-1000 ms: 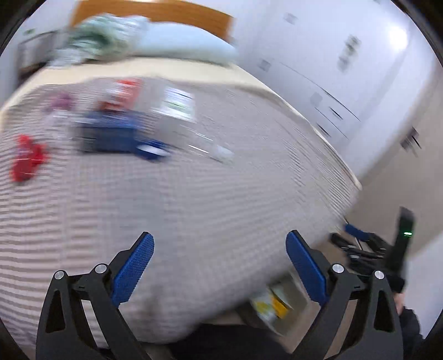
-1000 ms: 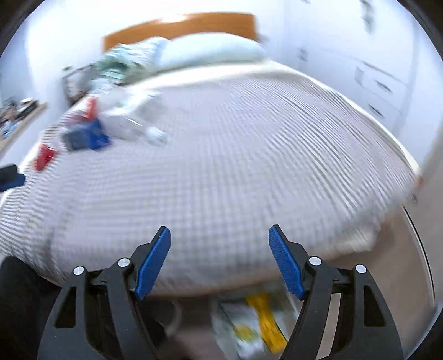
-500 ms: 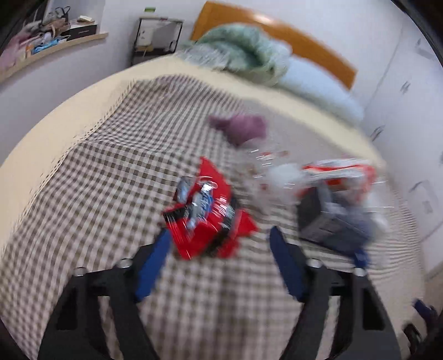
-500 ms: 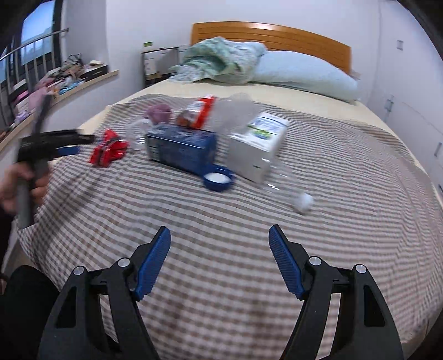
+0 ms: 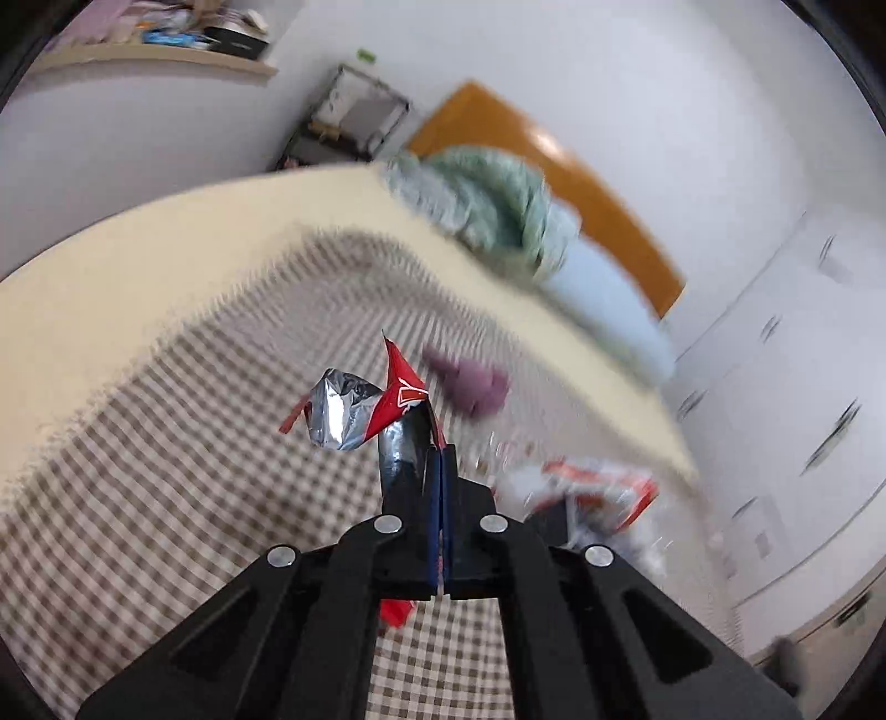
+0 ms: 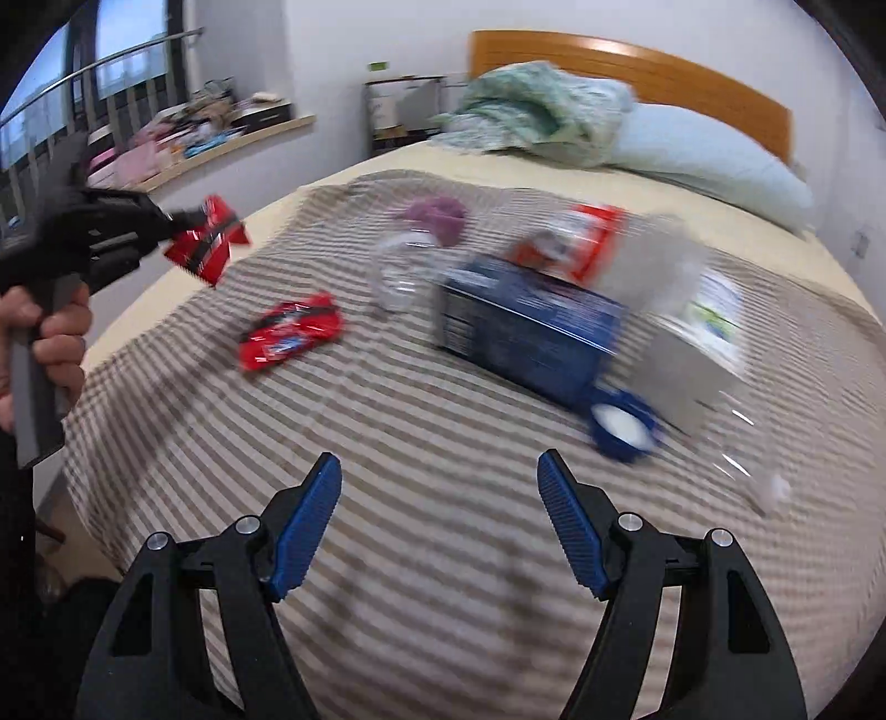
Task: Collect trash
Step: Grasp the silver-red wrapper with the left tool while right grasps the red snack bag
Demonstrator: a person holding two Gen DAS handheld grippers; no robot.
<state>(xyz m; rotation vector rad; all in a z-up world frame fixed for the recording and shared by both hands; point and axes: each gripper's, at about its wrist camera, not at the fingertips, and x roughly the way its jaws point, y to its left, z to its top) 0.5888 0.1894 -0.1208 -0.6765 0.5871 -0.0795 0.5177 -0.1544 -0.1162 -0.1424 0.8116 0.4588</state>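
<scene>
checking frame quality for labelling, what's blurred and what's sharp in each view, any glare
Left wrist: left gripper and its red wrapper sharp, bed smeared. Right wrist: right gripper sharp, blue box blurred, glare on headboard.

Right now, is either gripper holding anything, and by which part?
The left gripper is shut on a red snack wrapper, pinched at one crumpled end and lifted off the bed. The right gripper is open and empty.

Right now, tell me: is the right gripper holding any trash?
No. The right gripper stands open above the checked bedspread with nothing between its fingers.
</scene>
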